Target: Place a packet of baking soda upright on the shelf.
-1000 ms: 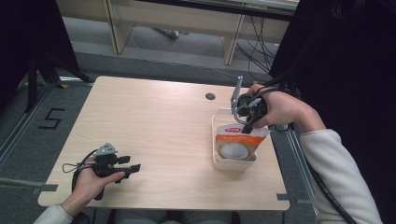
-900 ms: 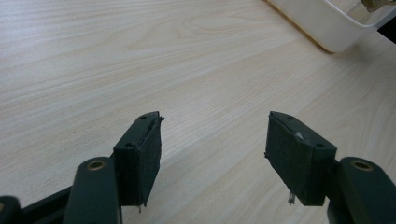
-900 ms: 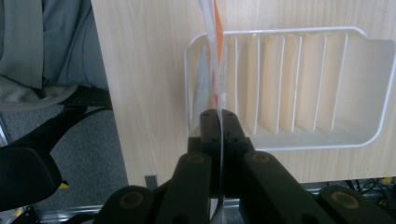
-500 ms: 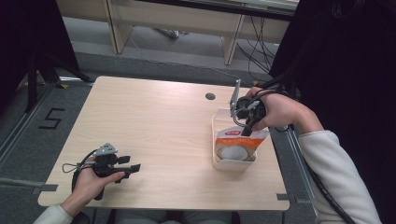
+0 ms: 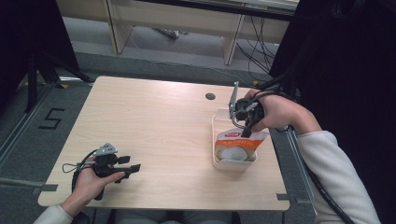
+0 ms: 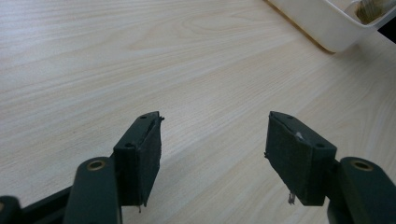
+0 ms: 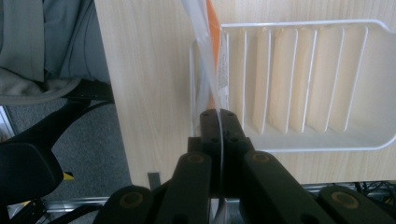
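1. While the right hand-held gripper pinches the top edge of the orange and white pouch, the pouch's lower part sits inside the white tray near the table's right edge
2. Its jaws are pressed together on the thin clear film
3. Resting low at the table's front left corner, the left hand-held gripper has jaws spread apart with bare wood between them
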A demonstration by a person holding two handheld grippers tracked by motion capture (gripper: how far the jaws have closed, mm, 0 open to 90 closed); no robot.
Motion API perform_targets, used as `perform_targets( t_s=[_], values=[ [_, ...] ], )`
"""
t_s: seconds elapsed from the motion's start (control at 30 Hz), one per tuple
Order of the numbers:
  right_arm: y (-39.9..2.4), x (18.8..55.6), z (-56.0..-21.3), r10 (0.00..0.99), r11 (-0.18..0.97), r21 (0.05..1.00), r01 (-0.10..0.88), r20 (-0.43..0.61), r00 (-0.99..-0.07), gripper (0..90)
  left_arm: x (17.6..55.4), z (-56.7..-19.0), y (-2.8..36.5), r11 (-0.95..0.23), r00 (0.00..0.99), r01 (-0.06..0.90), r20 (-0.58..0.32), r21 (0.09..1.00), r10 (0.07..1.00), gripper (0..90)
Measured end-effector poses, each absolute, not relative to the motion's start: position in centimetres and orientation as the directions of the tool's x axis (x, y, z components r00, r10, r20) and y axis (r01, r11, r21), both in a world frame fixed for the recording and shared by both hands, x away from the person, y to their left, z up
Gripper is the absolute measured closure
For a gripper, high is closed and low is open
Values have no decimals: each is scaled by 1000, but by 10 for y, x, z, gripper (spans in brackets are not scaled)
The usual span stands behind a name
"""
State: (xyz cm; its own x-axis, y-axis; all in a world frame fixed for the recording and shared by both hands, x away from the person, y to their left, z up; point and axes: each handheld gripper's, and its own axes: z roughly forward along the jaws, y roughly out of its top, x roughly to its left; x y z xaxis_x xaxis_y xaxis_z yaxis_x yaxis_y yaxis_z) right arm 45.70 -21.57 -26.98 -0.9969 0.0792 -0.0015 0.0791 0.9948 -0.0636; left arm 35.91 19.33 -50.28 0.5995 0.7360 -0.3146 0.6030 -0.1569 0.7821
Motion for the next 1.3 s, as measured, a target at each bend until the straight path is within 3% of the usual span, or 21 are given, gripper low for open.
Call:
perform_targets(
  t_s=[1.3],
  values=[
    [-216, 460, -284, 84, 991, -101, 83, 6, -996, 900, 359, -503, 193, -159, 601, 603, -313, 782, 736, 354]
  ],
)
